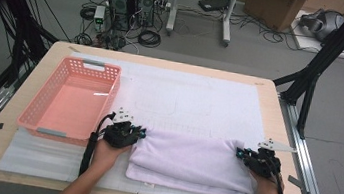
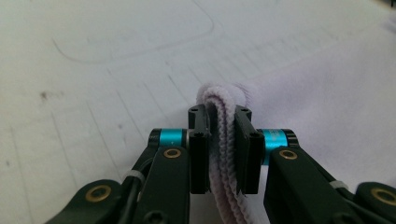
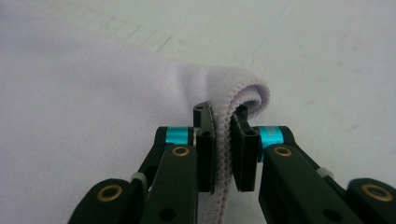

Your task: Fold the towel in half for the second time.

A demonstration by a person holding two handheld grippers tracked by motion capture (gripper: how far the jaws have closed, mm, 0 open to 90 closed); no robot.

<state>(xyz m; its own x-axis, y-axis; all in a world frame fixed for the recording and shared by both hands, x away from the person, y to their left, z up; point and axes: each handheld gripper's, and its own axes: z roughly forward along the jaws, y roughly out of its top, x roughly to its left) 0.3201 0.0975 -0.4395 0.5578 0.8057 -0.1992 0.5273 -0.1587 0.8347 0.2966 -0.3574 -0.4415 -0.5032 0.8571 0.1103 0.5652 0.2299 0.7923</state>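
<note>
My towel (image 1: 192, 161) is soft pale lilac cloth with a fine ribbed knit and a stitched hem, totally matt. My left gripper (image 2: 223, 149) and right gripper (image 3: 223, 150) are matt black plastic with shiny teal metal sleeves and brassy rivets. The basket (image 1: 73, 98) near the table's left edge is glossy pink plastic with a perforated wall. The white mat (image 1: 199, 100) looks smooth, faintly scuffed. The table (image 1: 271, 97) edge is light matt wood.
</note>
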